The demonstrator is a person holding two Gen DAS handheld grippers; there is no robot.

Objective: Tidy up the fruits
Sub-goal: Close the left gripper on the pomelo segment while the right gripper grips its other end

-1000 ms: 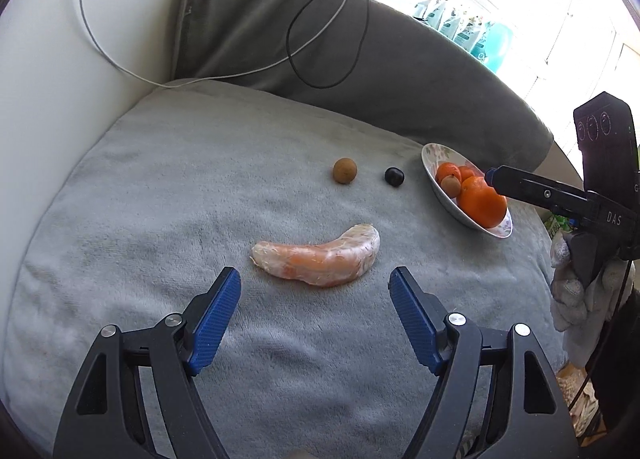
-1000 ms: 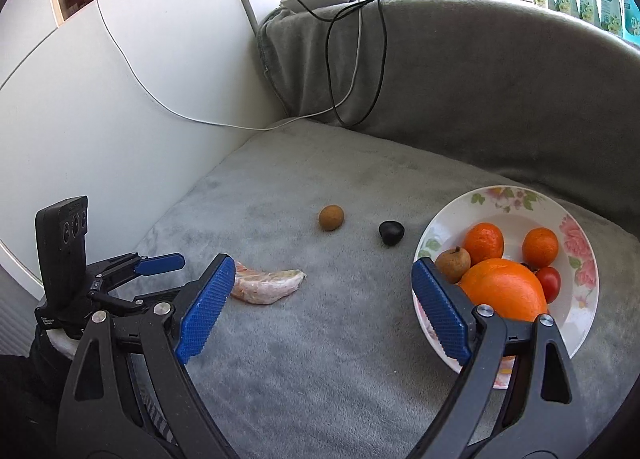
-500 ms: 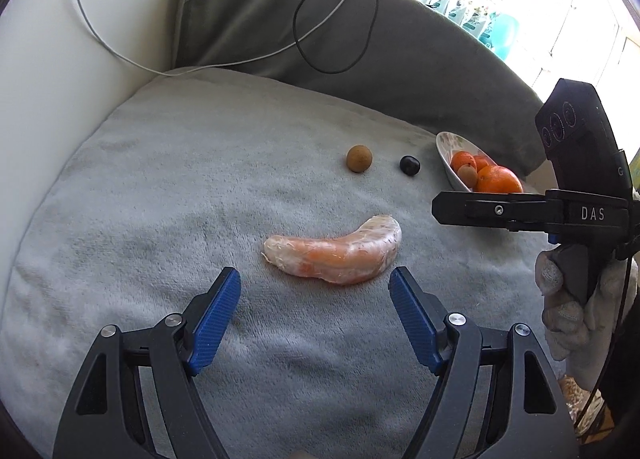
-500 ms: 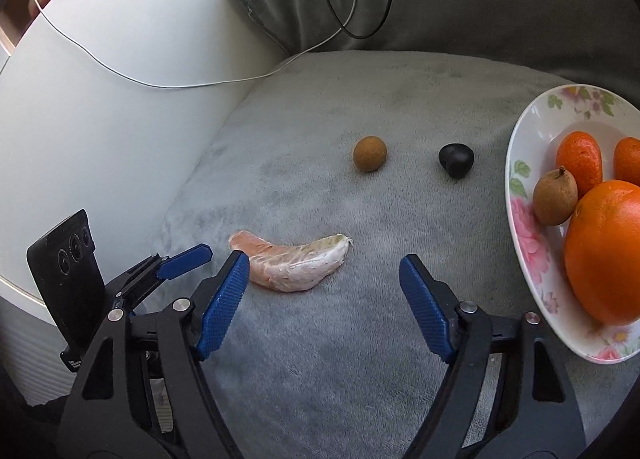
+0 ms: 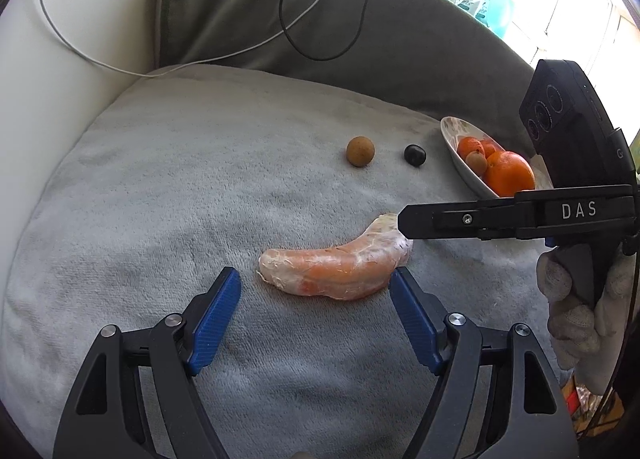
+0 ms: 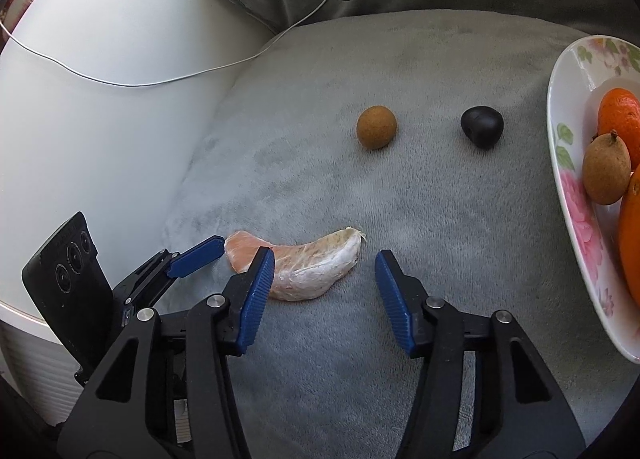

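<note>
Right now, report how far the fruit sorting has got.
Done: oranges and a small brown fruit sit in the floral bowl. In hand: nothing gripped; both the left claw and the right claw, jaws just closing, flank the peeled citrus segment. Left: that segment, the round brown fruit and the dark fruit on the grey cushion.

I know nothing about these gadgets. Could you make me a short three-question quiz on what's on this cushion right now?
1. True or false: the pomelo segment lies inside the bowl.
2. Which loose item on the grey cushion sits nearest the bowl: A) the round brown fruit, B) the small black fruit, C) the pomelo segment?
3. Fill in: the left gripper is ____, with the segment just ahead of its fingertips, not squeezed.

Key: 1 false, it lies on the cushion; 2 B; 3 open.
</note>
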